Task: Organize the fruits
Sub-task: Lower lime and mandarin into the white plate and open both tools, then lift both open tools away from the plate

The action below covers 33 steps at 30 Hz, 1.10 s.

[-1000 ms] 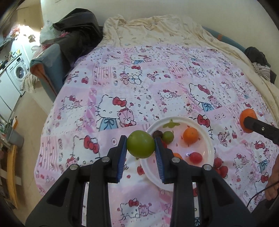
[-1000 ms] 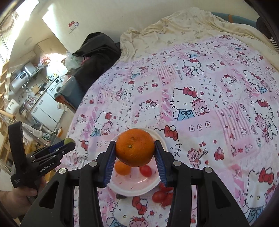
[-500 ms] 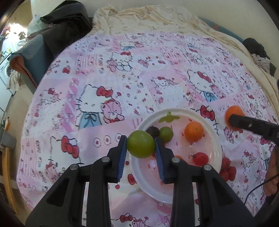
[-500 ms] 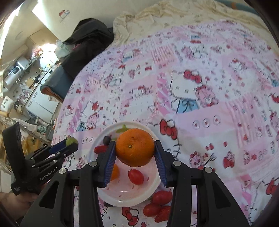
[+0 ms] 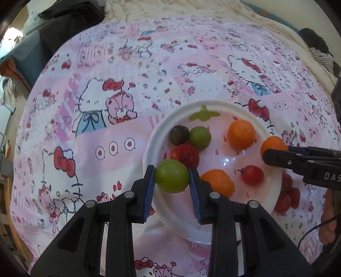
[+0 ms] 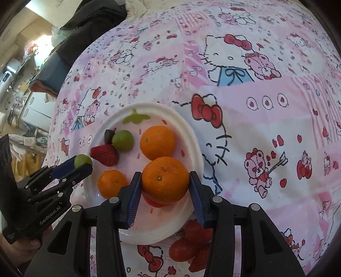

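My left gripper (image 5: 172, 181) is shut on a green fruit (image 5: 171, 178) and holds it over the left edge of the white plate (image 5: 164, 217). My right gripper (image 6: 165, 183) is shut on an orange (image 6: 165, 179) and holds it over the plate's (image 6: 187, 132) near right part. On the plate lie two oranges (image 6: 157, 141) (image 6: 111, 183), a strawberry (image 6: 104, 154), a small green fruit (image 6: 123, 140), a dark fruit (image 5: 179, 134) and a cherry tomato (image 5: 252, 174). The right gripper shows in the left view (image 5: 275, 149), the left gripper in the right view (image 6: 82, 163).
The plate sits on a pink Hello Kitty bedspread (image 5: 106, 85). Several red tomatoes and strawberries (image 6: 187, 245) lie on the cover just beside the plate's near right rim. Dark clothes and a bag (image 5: 68, 19) lie at the bed's far left; clothing (image 5: 319, 49) lies far right.
Both grippers have come down and closer to the plate with their fruit still held. The plate now fills more of both views.
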Each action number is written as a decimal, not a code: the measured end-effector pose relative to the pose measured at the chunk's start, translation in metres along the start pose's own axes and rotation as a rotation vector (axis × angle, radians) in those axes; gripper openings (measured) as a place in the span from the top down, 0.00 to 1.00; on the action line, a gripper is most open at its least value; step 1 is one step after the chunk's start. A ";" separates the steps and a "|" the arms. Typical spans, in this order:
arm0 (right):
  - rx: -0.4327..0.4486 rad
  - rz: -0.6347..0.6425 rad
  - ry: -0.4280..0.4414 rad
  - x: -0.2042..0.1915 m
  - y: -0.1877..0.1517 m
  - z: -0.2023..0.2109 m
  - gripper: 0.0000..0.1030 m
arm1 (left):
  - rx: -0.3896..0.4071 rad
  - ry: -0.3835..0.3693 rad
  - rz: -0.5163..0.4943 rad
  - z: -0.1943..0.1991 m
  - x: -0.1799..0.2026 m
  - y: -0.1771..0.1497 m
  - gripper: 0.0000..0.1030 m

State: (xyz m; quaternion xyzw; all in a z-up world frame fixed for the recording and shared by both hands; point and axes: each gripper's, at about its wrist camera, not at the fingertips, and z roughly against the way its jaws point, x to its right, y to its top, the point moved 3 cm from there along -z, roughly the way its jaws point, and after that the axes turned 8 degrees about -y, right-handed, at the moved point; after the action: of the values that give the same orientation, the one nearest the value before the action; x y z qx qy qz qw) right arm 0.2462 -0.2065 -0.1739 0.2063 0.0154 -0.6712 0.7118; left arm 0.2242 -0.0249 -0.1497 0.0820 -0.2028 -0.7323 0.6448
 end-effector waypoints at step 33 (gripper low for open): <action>0.122 0.009 0.090 -0.017 0.009 0.049 0.15 | 0.147 0.032 -0.040 0.041 0.015 0.004 0.11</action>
State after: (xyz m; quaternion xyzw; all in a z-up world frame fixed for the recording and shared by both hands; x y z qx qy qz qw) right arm 0.2410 -0.2058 -0.1211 0.2793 0.0058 -0.6578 0.6995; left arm 0.2094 -0.0316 -0.1089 0.1449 -0.2438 -0.7270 0.6253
